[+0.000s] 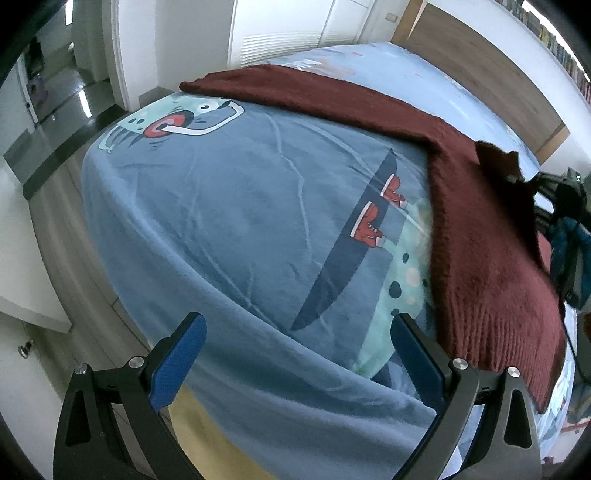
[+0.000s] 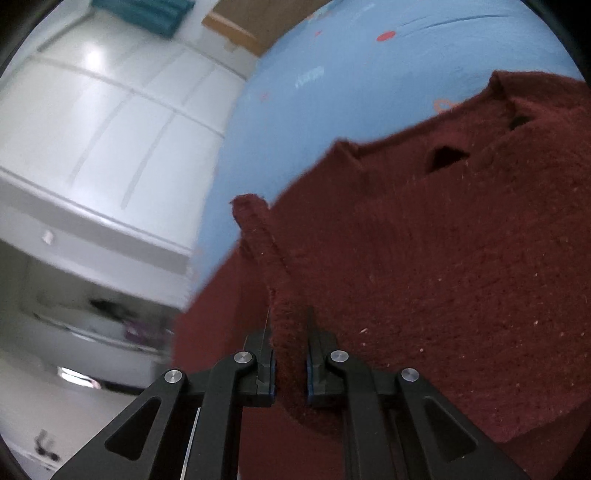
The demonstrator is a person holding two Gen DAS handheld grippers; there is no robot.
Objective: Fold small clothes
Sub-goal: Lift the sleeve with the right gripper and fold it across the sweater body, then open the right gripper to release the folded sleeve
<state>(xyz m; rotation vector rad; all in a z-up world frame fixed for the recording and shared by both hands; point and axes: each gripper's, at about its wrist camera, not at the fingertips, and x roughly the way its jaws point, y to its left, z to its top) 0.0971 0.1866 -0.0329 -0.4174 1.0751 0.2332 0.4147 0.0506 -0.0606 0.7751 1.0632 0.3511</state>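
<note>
A dark red knitted sweater (image 1: 476, 236) lies across the bed on a blue cartoon-print sheet (image 1: 240, 229), one sleeve stretched toward the far left corner. My left gripper (image 1: 299, 354) hangs open over the sheet near the bed's front edge, the sweater's hem just to its right, nothing between its blue pads. In the right wrist view my right gripper (image 2: 290, 339) is shut on a folded strip of the sweater (image 2: 443, 258), which rises from between the pads. The right gripper also shows at the right edge of the left wrist view, at the sweater's lifted corner (image 1: 496, 157).
White cupboards (image 2: 96, 122) and a drawer unit stand beside the bed. A wooden headboard (image 1: 491, 70) runs along the far side. Dark floor (image 1: 62, 110) shows beyond the bed's left corner. A teal folded cloth (image 2: 147, 13) sits on top of the cupboards.
</note>
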